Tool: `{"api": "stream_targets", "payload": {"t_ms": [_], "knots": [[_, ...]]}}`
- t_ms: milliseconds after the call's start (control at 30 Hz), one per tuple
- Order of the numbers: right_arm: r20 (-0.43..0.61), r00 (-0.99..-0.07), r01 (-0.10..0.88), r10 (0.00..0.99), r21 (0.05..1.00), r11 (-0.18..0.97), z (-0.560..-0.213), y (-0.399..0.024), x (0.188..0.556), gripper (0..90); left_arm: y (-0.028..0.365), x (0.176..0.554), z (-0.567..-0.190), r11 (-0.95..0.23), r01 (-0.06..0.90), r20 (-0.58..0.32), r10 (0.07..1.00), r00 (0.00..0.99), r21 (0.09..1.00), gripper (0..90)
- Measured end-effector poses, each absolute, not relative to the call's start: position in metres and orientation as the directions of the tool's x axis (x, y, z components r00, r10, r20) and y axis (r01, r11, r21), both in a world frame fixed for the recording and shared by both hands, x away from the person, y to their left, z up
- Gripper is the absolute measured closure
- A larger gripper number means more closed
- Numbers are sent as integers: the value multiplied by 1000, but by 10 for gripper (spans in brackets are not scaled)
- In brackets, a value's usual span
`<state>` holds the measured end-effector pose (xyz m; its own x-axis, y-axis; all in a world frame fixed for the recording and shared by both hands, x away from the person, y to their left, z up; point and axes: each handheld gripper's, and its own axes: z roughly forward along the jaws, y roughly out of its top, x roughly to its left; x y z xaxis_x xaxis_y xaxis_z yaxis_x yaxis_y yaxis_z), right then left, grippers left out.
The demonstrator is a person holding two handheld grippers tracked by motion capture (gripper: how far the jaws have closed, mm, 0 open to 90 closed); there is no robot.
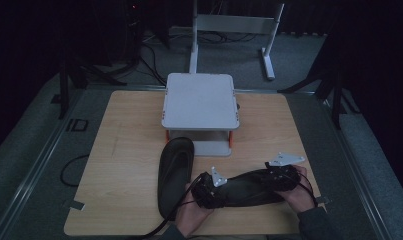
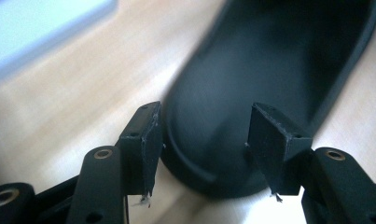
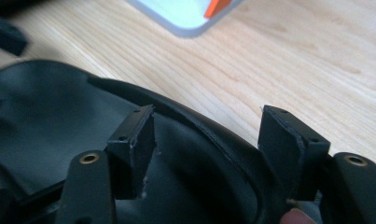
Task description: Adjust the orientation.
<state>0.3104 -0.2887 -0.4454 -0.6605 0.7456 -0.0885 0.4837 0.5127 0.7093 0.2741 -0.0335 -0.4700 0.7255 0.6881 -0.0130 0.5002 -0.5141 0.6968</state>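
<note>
A black slipper (image 1: 249, 189) lies sideways along the near edge of a wooden table (image 1: 129, 145), matte and smooth, with a raised rim. A second black slipper (image 1: 175, 175) lies lengthwise just left of it, its toe near a grey two-tier stand (image 1: 200, 102).

The left gripper (image 1: 209, 190) sits at the sideways slipper's left end. In the left gripper view its jaws stand apart with the rounded end (image 2: 223, 154) between them, and the pads do not press on it. The right gripper (image 1: 281, 177) sits at the right end. Its jaws stand apart astride the rim (image 3: 209, 135), gripping nothing.

Both hands come in from the bottom, each wrapped around its gripper, pointing inward at the slipper.
</note>
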Motion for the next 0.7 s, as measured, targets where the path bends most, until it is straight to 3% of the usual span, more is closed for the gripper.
{"api": "stream_targets", "payload": {"t_ms": [433,567,667,700], "knots": [[-3,-584,503,812,784,365,-439,-329,263,321,-83,314,-461,-539,390,10,595,804,747,460],[2,-560,527,828,773,354,-446,-336,253,312,-94,323,-466,-553,390,17,591,807,736,514],[10,-557,537,831,767,351,-451,-338,253,313,-97,325,-467,-562,393,15,586,810,728,631],[14,-553,546,833,762,349,-454,-338,253,313,-98,324,-468,-582,389,27,578,816,714,631]]}}
